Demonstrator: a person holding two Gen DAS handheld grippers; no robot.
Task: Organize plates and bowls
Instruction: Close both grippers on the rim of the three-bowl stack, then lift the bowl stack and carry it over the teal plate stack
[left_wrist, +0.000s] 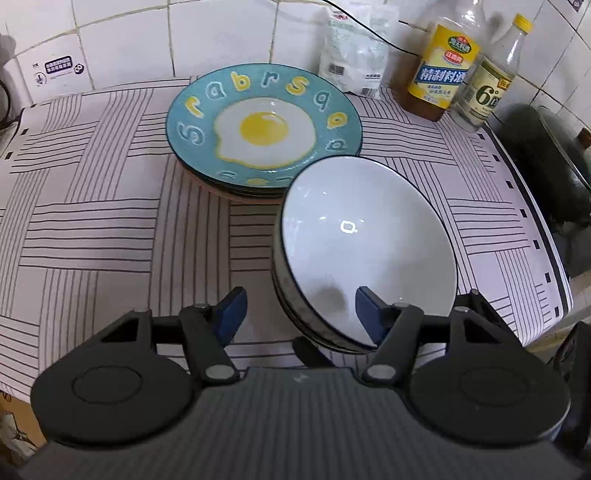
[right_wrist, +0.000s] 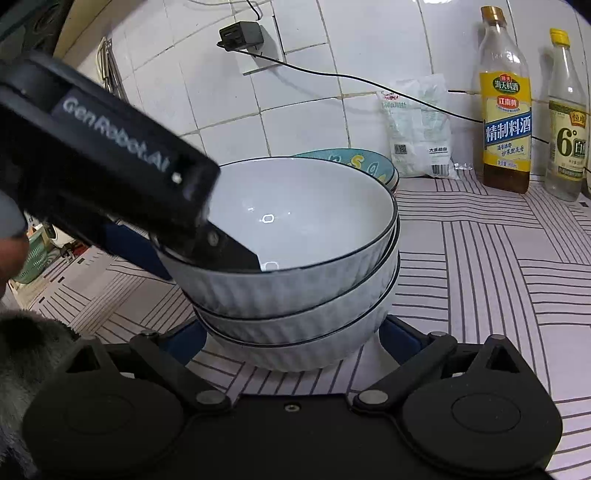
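A stack of three white ribbed bowls (left_wrist: 369, 240) with dark rims hangs tilted over the striped cloth (left_wrist: 92, 221). My right gripper (right_wrist: 293, 336) is shut on the bottom bowl (right_wrist: 295, 350), one blue pad on each side. My left gripper (left_wrist: 301, 310) straddles the top bowl's rim. Its right pad is inside the bowl, its left pad (left_wrist: 231, 314) stands off the outer wall, so it is open. Its inner finger (right_wrist: 229, 251) shows in the right wrist view. Behind stands a stack of plates (left_wrist: 264, 129), the top one blue with a fried-egg picture.
Two bottles (left_wrist: 441, 70) (left_wrist: 491, 85) and a white bag (left_wrist: 351, 55) stand against the tiled wall at the back right. A dark pan (left_wrist: 554, 158) sits beyond the cloth's right edge. A charger (right_wrist: 240, 35) with a cable hangs on the wall.
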